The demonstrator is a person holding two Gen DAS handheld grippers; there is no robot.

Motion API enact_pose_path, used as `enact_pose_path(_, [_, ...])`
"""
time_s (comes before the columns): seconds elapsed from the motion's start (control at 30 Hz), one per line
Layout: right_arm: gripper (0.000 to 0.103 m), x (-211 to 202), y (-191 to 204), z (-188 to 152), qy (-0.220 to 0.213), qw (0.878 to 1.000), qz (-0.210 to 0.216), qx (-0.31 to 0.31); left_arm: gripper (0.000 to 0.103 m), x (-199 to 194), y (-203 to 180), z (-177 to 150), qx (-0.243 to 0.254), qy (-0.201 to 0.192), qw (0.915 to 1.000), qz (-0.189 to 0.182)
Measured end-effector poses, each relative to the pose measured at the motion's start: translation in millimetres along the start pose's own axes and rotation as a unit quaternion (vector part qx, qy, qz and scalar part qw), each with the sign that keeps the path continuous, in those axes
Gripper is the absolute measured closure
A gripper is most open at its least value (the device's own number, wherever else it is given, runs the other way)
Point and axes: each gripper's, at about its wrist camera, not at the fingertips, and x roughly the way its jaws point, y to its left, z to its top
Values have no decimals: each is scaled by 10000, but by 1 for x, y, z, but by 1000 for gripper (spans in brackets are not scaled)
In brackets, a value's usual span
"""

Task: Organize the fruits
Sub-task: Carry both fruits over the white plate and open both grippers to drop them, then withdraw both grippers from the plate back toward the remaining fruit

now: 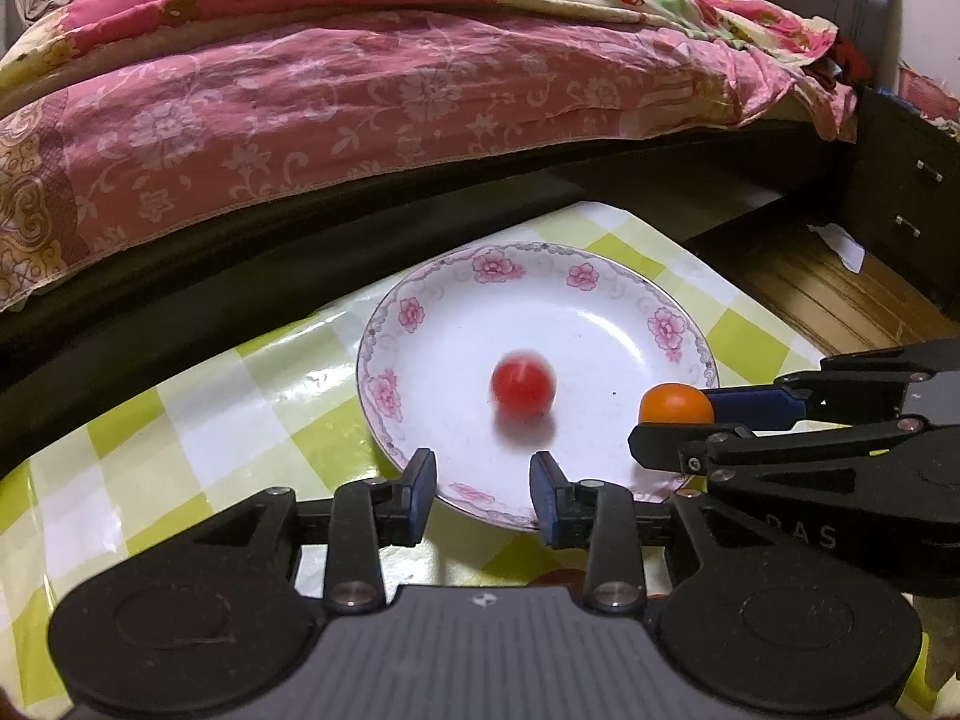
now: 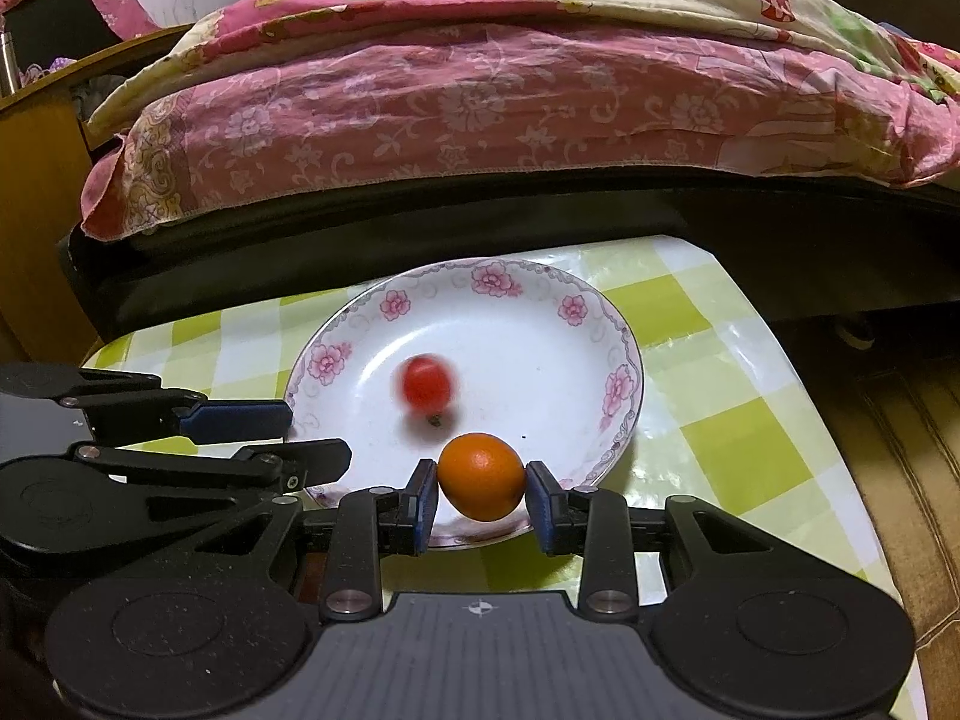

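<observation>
Gripping an orange fruit (image 2: 482,476), right hand-held gripper (image 2: 482,495) over plate (image 2: 540,324).

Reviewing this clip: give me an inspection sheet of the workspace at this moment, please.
Surface: table under green-and-white checked cloth.
Job's things: floral plate on the table; red fruit in the plate, motion-blurred; orange fruit above the plate's near rim.
Clutter: nothing seen.
Grippers: left gripper open, empty, at the plate's near rim; right gripper shut on the orange fruit.
Cables: nothing seen.
Surroundings: bed with pink floral quilt behind; dark nightstand.
</observation>
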Motion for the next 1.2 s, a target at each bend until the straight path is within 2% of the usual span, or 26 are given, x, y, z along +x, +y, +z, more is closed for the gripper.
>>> enact_pose_path(0.4, [71,-12,-6,8,-201,9996,62,184,59,-23,5,2,-33,-166,9998,-41])
enact_pose_path(0.6, [70,-19,4,6,-242,9995,210,43,59,-35,10,-6,-45,-163,9999,-27])
enact_pose_path(1.03, [70,-34,20,-25,44,9984,491,-269,58,-64,26,-43,-61,65,9996,-260])
enact_pose_path(1.2, [69,-42,24,-41,150,9972,545,-498,58,-73,25,-59,136,136,9990,-415])
